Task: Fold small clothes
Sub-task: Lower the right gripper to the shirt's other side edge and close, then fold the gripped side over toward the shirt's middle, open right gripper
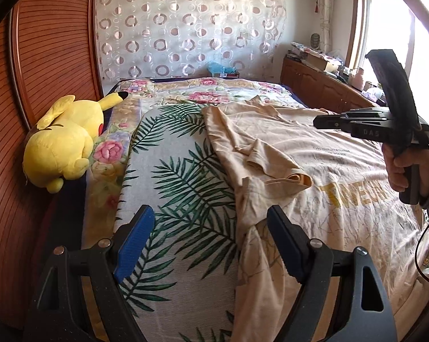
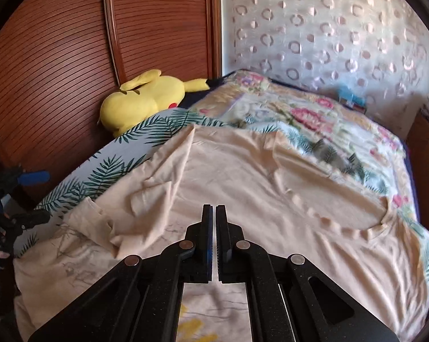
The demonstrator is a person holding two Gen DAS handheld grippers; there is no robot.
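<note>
A beige T-shirt (image 1: 314, 171) with yellow lettering lies spread and crumpled on a palm-leaf cloth (image 1: 183, 176) on the bed. One sleeve (image 1: 271, 168) is folded onto the body. My left gripper (image 1: 211, 222) is open and empty, its blue-padded fingers low over the shirt's left edge. My right gripper (image 2: 214, 213) is shut with nothing between its fingers, hovering above the shirt (image 2: 242, 176); it also shows in the left wrist view (image 1: 318, 122), held in a hand at the right. The shirt's collar (image 2: 365, 228) lies at the right.
A yellow plush toy (image 1: 69, 139) lies by the wooden headboard (image 1: 43, 57), also in the right wrist view (image 2: 146, 97). A floral bedspread (image 1: 214, 91) covers the bed. A wooden cabinet (image 1: 322, 85) with clutter stands under the window at the right.
</note>
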